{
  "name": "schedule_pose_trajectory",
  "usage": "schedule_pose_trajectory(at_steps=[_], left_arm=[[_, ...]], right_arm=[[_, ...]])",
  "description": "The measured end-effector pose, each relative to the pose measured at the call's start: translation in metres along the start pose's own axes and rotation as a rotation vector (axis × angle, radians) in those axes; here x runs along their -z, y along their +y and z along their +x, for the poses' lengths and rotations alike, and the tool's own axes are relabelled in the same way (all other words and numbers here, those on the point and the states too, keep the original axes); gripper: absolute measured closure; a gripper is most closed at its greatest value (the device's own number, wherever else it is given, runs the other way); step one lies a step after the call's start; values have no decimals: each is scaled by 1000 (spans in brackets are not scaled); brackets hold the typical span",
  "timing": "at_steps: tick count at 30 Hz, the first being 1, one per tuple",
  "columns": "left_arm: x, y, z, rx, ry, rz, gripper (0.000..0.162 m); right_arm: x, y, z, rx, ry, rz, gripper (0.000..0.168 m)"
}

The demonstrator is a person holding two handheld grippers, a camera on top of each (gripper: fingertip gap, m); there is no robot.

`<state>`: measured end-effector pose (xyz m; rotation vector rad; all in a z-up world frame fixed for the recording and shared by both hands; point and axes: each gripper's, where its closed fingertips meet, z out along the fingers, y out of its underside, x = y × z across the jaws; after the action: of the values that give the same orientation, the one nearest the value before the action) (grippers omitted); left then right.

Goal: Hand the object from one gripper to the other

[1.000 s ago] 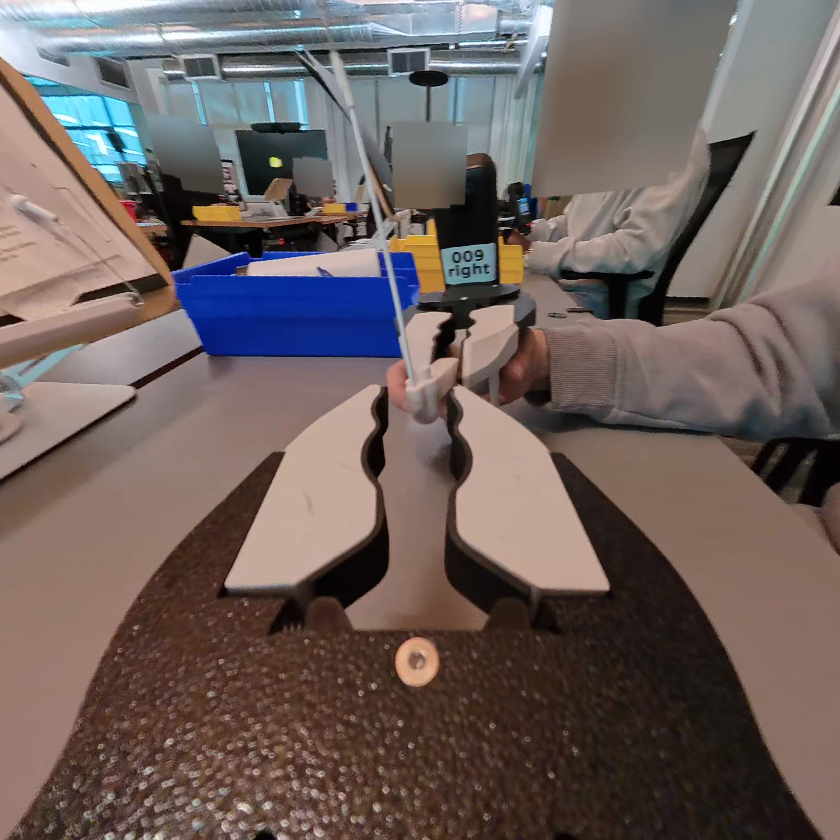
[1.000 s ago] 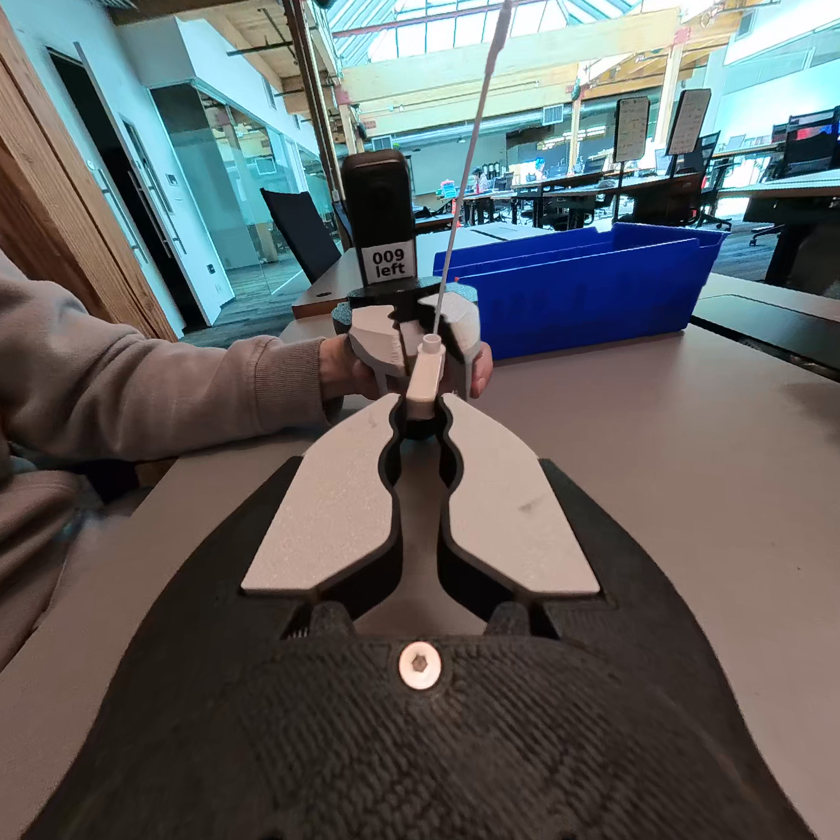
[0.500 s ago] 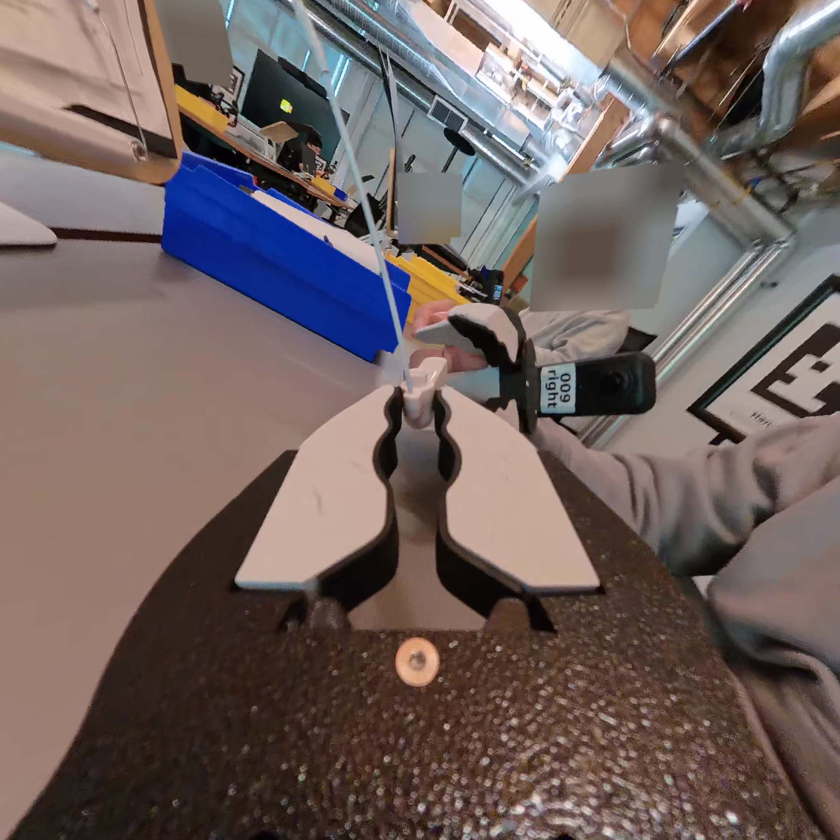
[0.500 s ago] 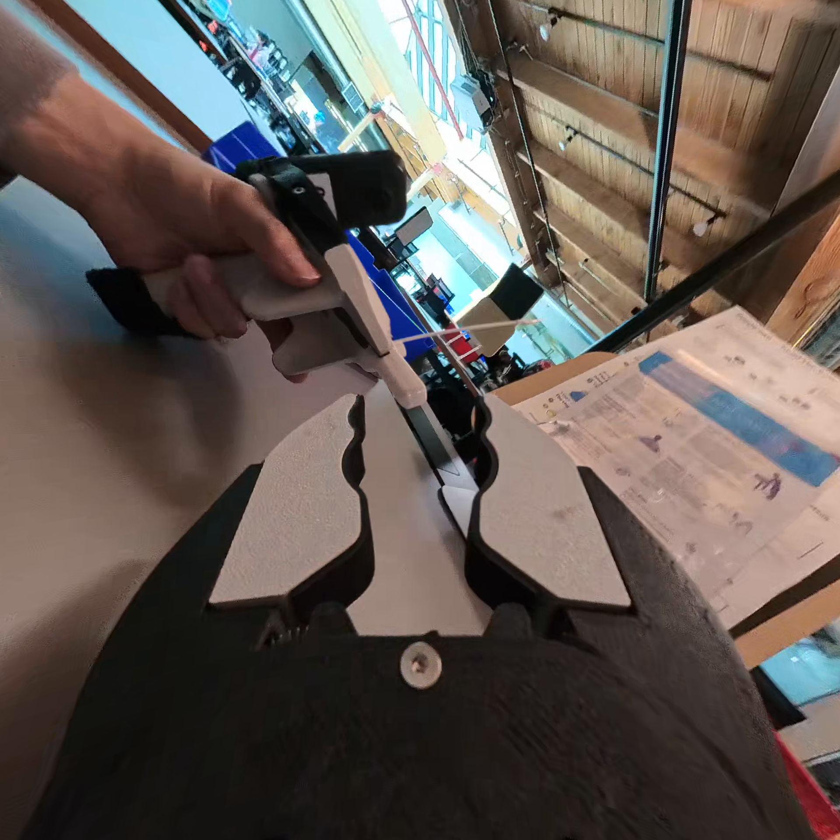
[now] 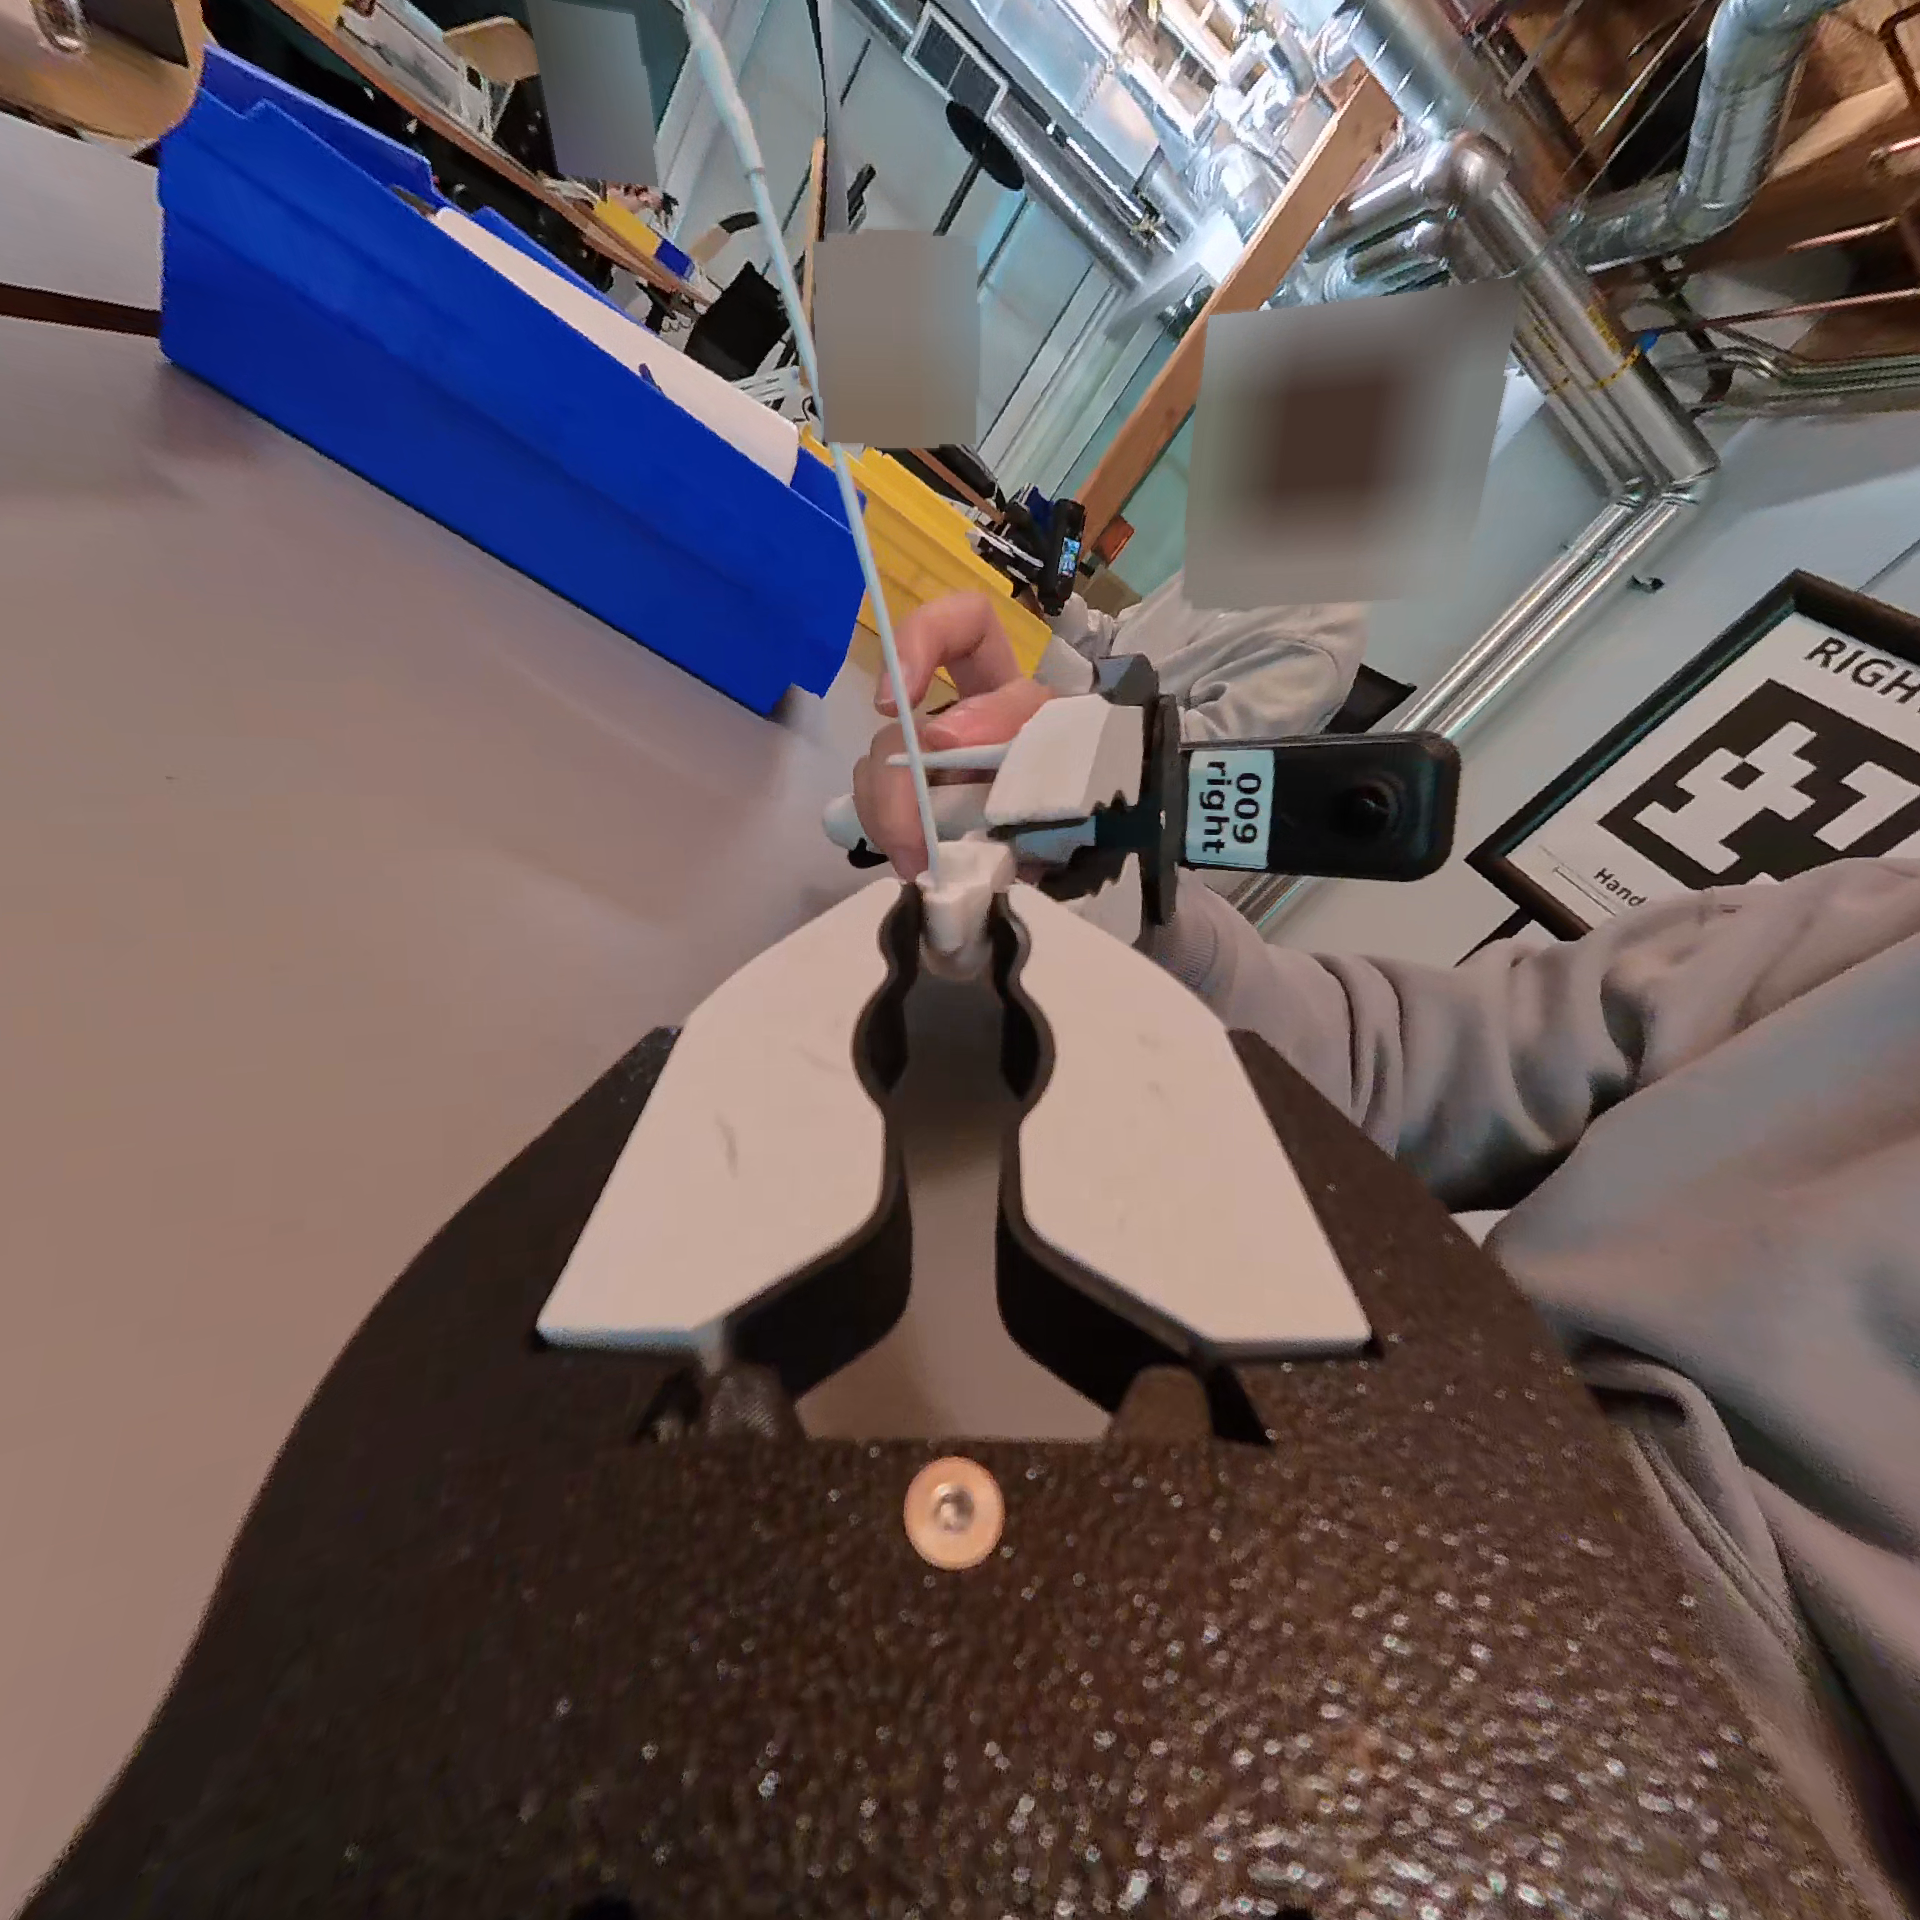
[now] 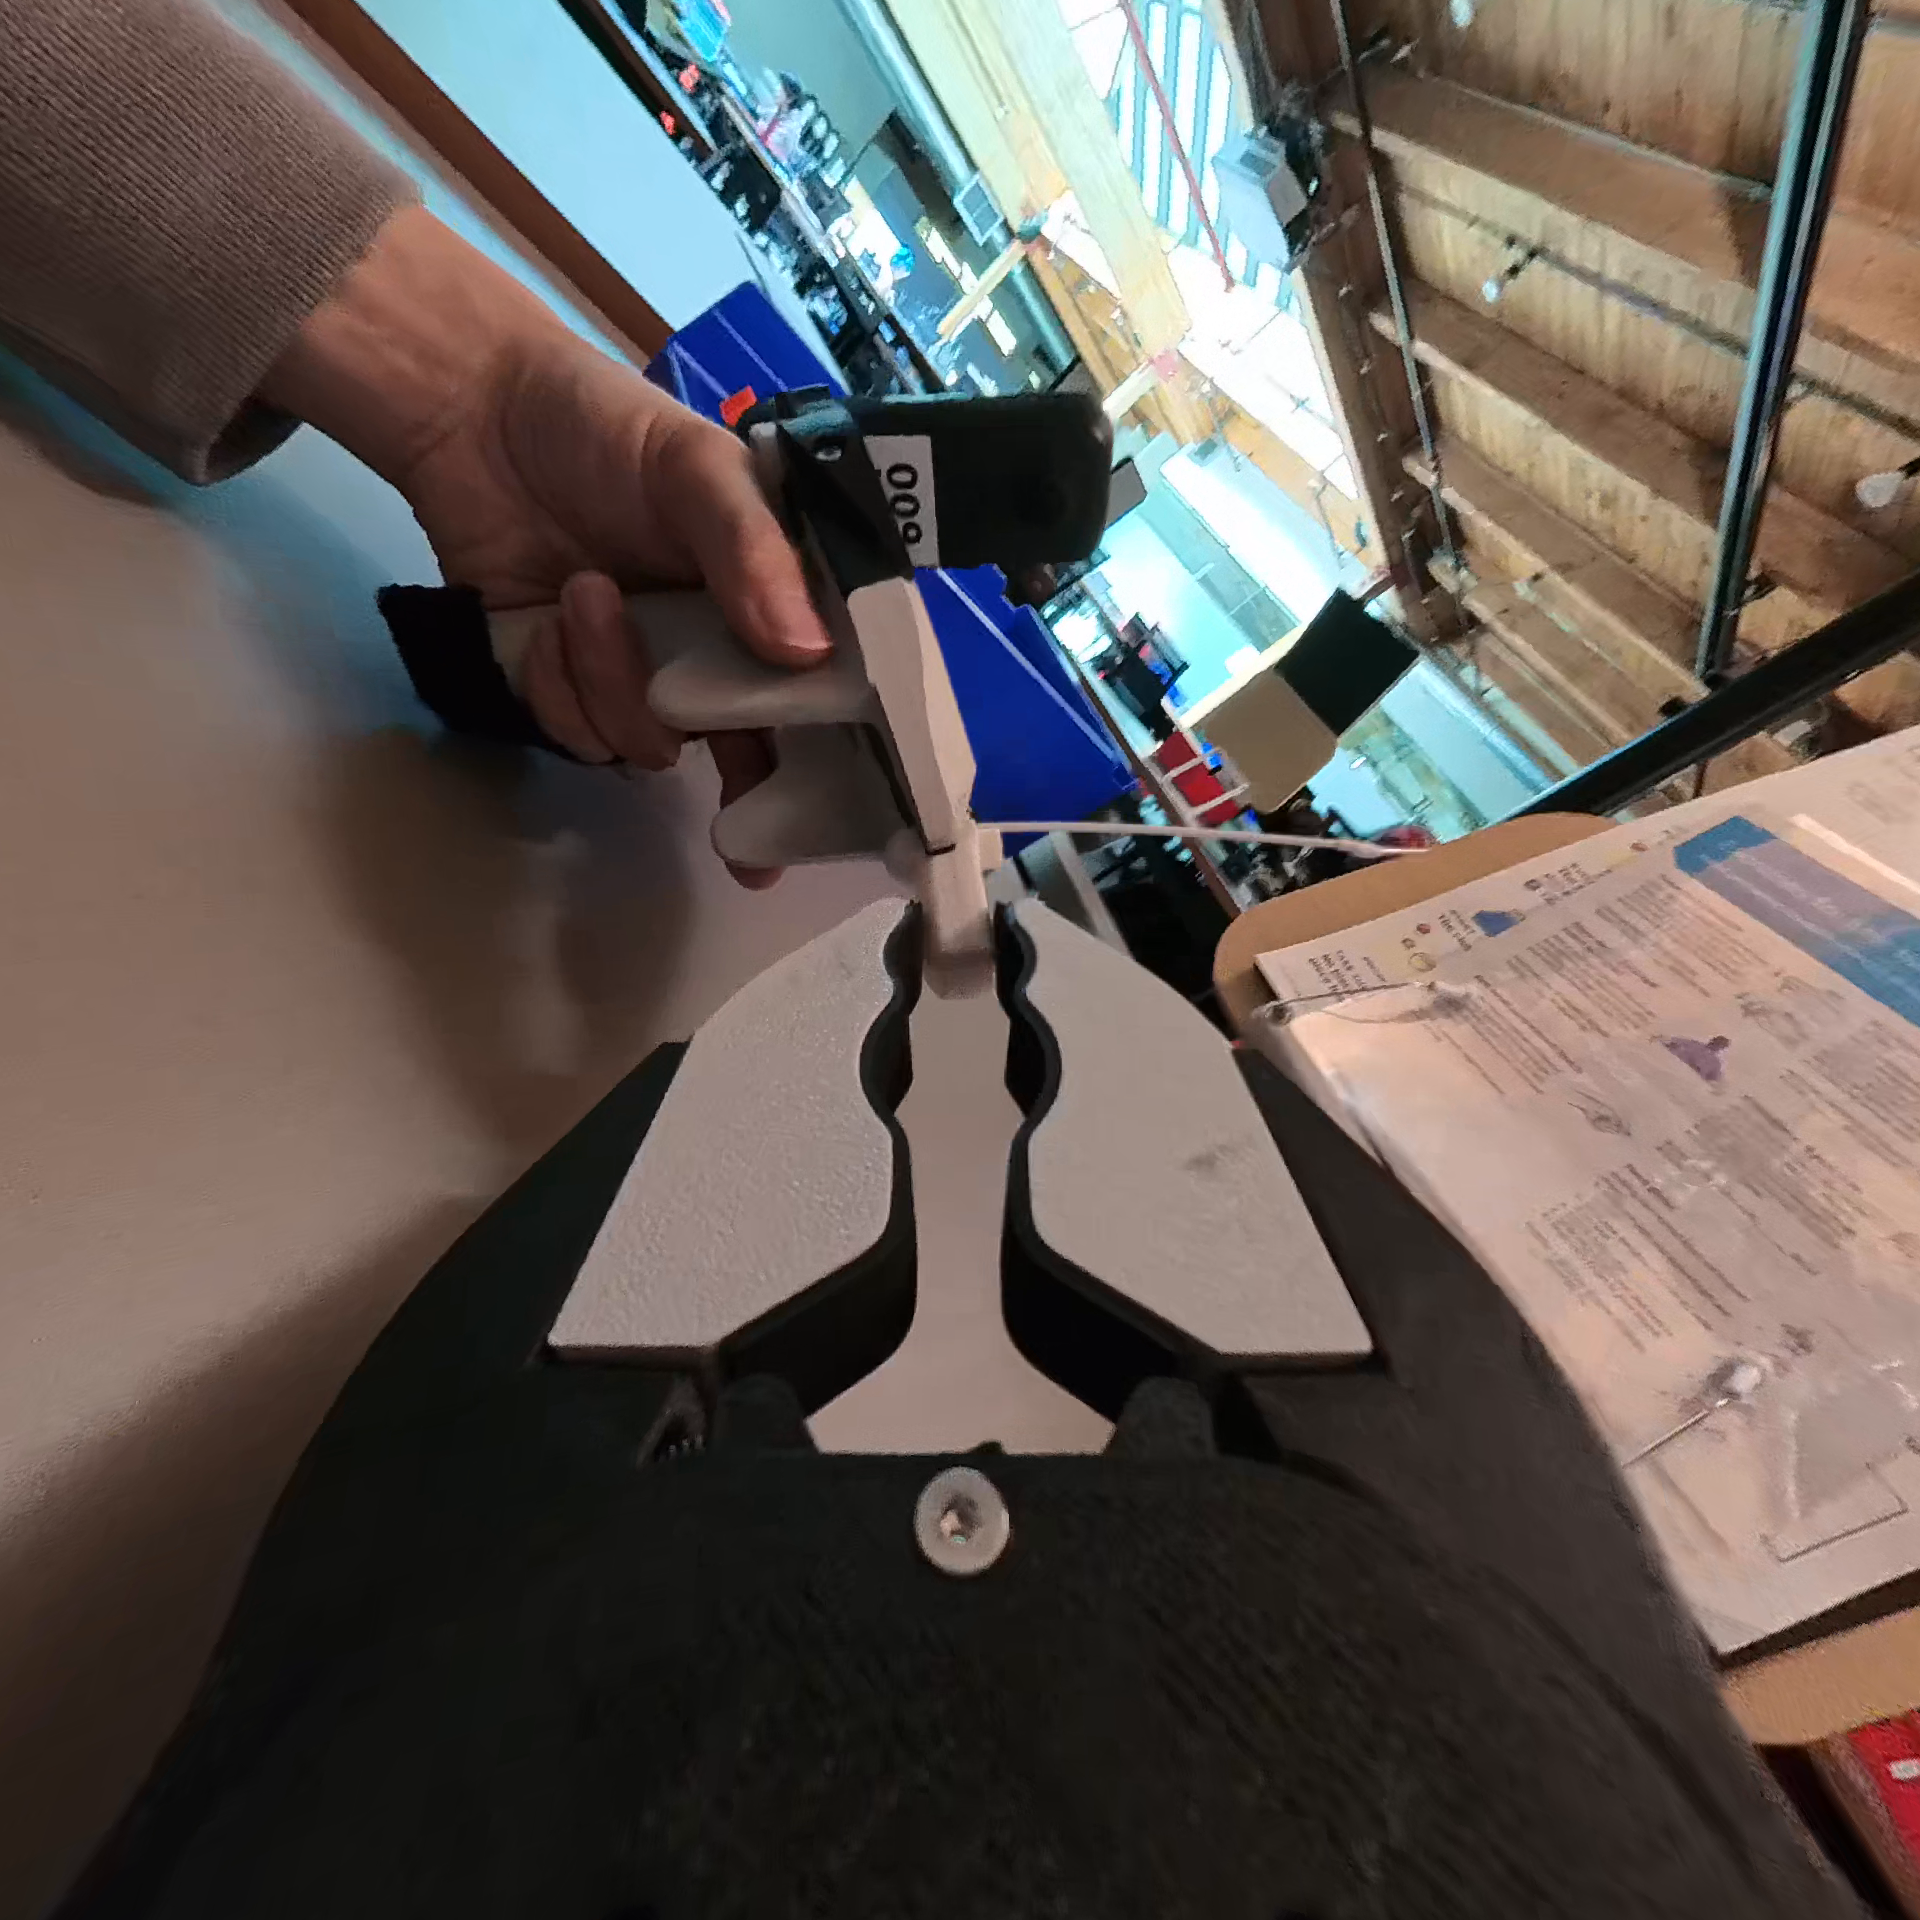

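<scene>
The object is a thin white rod [image 5: 862, 540] on a small white handle [image 5: 958, 904]. My left gripper [image 5: 954, 920] is shut on the handle, and the rod sticks up and to the left. In the right wrist view the same handle [image 6: 961, 894] sits between the tips of my right gripper [image 6: 958, 925], which is closed on it; the rod [image 6: 1195, 836] points right. Both grippers meet tip to tip above the grey table [image 5: 312, 831]. The right gripper shows on its side in the left wrist view [image 5: 1049, 790], and the left gripper shows in the right wrist view [image 6: 914, 727].
A blue bin [image 5: 468, 416] stands on the table behind the grippers, with yellow bins [image 5: 925, 551] beyond it. A cardboard board with a printed sheet [image 6: 1662, 1143] is close on the right gripper's right. A person in a grey top [image 5: 1247, 665] sits behind. A framed marker sign [image 5: 1766, 769] stands at the right. The grippers are tip to tip, or close to it.
One second ago the right gripper held the handle and the left was open. Then the left shut on it and the right opened. Now the right has closed on it again.
</scene>
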<state>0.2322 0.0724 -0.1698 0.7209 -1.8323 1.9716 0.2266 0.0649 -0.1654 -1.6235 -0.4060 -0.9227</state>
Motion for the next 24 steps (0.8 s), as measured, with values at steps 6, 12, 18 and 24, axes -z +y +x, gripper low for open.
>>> schedule_pose_trajectory(at_steps=[6, 12, 18, 24], left_arm=[[0, -9, -3, -180, -90, 49, 144], [14, -31, -17, -1016, -631, -17, 122], [-2, -10, -34, -1694, -905, -469, 119], [-3, -4, -49, -1759, -940, -588, 124]], right_arm=[[-2, 6, 7, -296, -22, -38, 157], [9, 32, 28, -354, 56, -163, 157], [2, 44, 10, -66, 26, -364, 157], [-4, 34, 3, -24, 5, -350, 157]])
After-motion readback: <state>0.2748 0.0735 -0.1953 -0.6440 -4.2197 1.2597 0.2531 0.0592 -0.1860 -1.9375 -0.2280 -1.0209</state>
